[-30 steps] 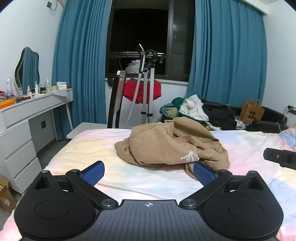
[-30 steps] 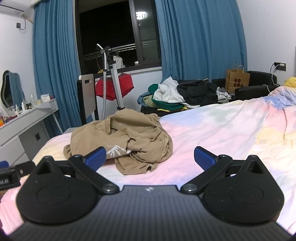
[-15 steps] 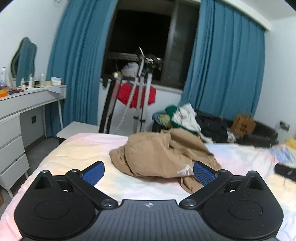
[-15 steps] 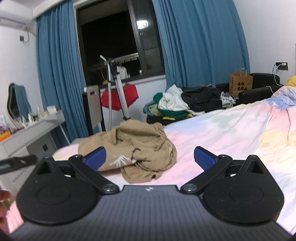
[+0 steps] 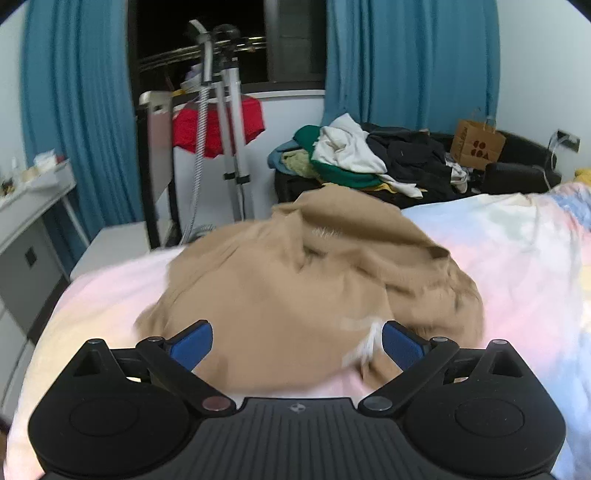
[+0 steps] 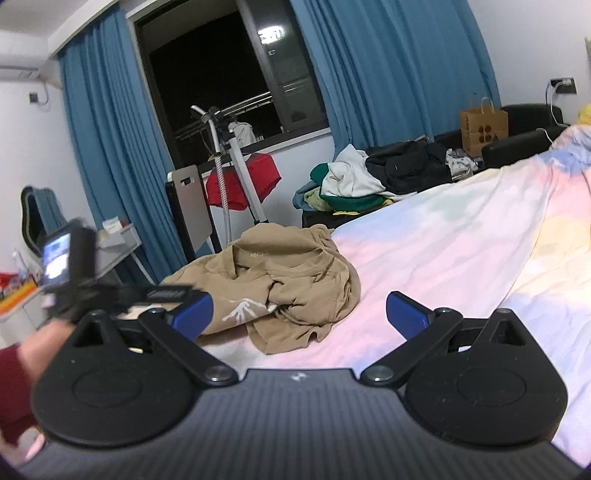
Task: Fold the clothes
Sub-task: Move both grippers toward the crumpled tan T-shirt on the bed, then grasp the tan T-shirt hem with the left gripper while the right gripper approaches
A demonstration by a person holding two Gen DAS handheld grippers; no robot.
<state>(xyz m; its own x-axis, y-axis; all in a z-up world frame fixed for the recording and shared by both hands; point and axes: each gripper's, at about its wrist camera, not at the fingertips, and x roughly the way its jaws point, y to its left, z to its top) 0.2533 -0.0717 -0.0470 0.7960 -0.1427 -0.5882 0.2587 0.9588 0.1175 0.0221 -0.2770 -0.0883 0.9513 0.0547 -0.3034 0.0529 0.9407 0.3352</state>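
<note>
Left wrist view: tan garment [image 5: 295, 280] motion-blurred, its white print [image 5: 364, 345] smeared and unreadable, near edge hidden behind the left hand-held gripper [image 5: 297, 343] body. Right wrist view: the left hand-held gripper [image 6: 110, 295] is a blur at the left edge, so its jaws can't be judged there; hand [image 6: 37, 354] holding it blurred and cut off. Desk [image 6: 22, 299] items too small to tell.

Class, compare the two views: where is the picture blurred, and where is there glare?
Left wrist view: the tan garment is smeared by motion blur. Right wrist view: the garment is sharp, the left hand-held gripper is blurred, and a lamp reflection glares in the window.
</note>
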